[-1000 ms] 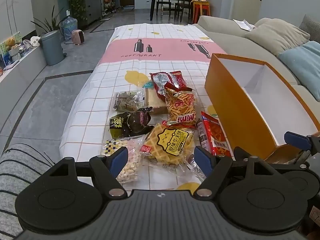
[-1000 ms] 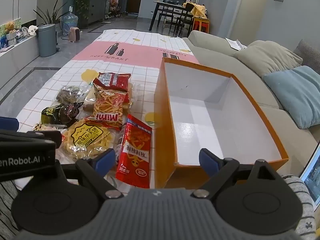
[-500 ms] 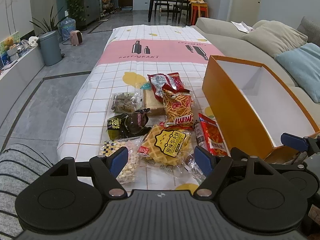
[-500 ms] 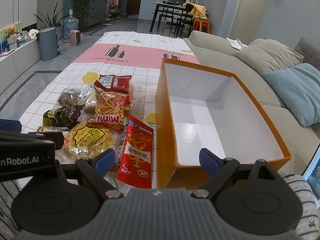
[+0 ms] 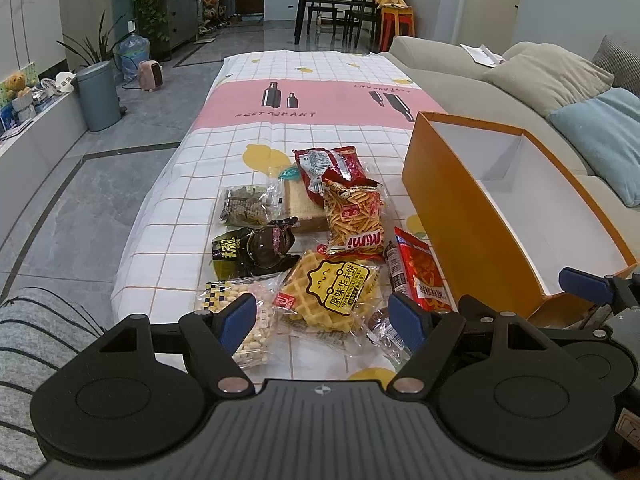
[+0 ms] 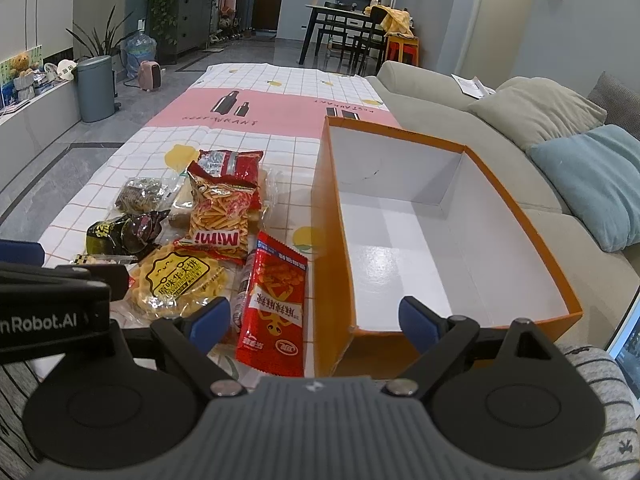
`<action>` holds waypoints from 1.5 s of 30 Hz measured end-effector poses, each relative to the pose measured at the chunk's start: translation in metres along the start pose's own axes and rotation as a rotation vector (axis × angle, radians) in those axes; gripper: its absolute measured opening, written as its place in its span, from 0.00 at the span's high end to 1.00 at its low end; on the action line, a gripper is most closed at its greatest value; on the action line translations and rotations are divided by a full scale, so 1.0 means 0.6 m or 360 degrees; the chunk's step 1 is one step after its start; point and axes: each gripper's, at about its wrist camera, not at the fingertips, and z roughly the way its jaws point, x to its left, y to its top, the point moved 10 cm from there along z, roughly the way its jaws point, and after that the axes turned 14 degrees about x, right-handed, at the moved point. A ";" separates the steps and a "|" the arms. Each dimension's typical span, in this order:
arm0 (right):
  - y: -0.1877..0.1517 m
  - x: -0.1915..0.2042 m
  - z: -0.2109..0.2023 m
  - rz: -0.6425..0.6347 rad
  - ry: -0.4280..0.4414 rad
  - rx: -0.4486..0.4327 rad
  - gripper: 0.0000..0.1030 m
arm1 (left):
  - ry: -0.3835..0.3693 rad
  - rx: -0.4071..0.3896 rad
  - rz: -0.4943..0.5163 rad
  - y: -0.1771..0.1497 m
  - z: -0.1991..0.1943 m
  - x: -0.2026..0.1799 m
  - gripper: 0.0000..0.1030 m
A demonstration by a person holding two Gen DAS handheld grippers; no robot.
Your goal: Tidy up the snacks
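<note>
Both tools (image 5: 324, 316) (image 6: 314, 318) wide apart, empty

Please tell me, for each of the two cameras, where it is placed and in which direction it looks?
Left wrist: sits on the left gripper, looks forward along the table over the snacks; a striped sleeve and the right gripper show.
Right wrist: sits on the right gripper, looks forward at the empty orange box; the left gripper's body shows.
Shared: waffle packet, box, sofa.
</note>
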 end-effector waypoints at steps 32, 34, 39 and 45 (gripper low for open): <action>-0.001 0.003 0.003 -0.0009 -0.0012 0.0003 0.13 | 0.0008 0.0020 0.0003 -0.002 0.003 0.005 0.14; 0.000 0.003 0.004 -0.0009 -0.0011 0.0003 0.13 | 0.0008 0.0020 0.0004 -0.002 0.003 0.005 0.14; -0.001 0.005 0.005 -0.0014 -0.0015 0.0002 0.13 | 0.0004 0.0029 0.0001 -0.003 0.005 0.006 0.14; -0.002 0.005 0.006 -0.0021 -0.0022 0.0002 0.13 | 0.0005 0.0039 0.0003 -0.005 0.007 0.006 0.14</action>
